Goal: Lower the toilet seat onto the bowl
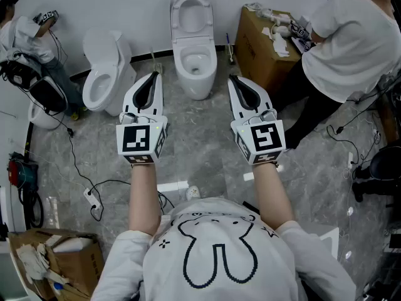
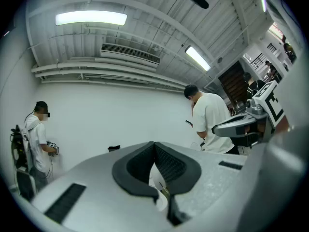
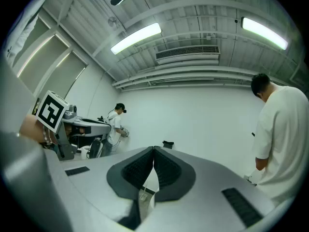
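The 2 grippers are held side by side above the grey floor (image 1: pixel 200 146), and both are empty. The left gripper (image 1: pixel 154 79) has its jaws closed, tip against tip. The right gripper (image 1: pixel 234 80) is closed in the same way, with nothing between its jaws. Ahead of them the toilet (image 1: pixel 199 85) stands at the white wall. Its toilet seat (image 1: pixel 178 11) is raised upright, well apart from the jaws. Another toilet (image 1: pixel 106 74) stands to the left and a cardboard box (image 1: pixel 257 46) to the right.

White toilet (image 1: pixel 195 74); grey marbled floor (image 1: pixel 203 152); brown box (image 1: pixel 255 50).
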